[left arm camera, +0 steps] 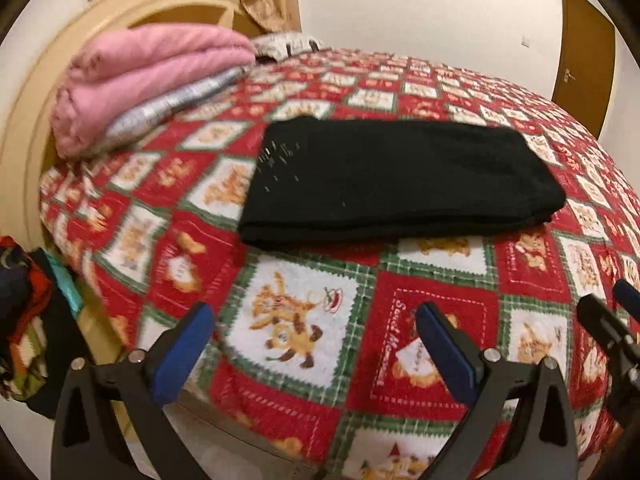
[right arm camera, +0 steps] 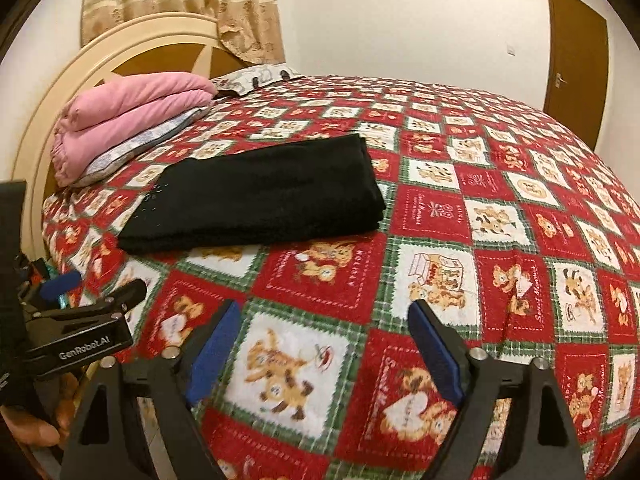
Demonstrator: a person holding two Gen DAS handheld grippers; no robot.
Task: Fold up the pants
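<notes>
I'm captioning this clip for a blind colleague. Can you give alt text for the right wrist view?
Folded black pants lie on a red and green patchwork bedspread, untouched. The right tongs hover open near the bed's edge, the left tongs beside them; pink folded bedding sits by the headboard.

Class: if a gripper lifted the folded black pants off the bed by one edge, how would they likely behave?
The black pants are soft cloth in stacked layers, so they would probably droop and partly unfold. They lie flat, so they look unlikely to roll. On the fuzzy bedspread, a push would probably bunch them rather than slide them.
</notes>
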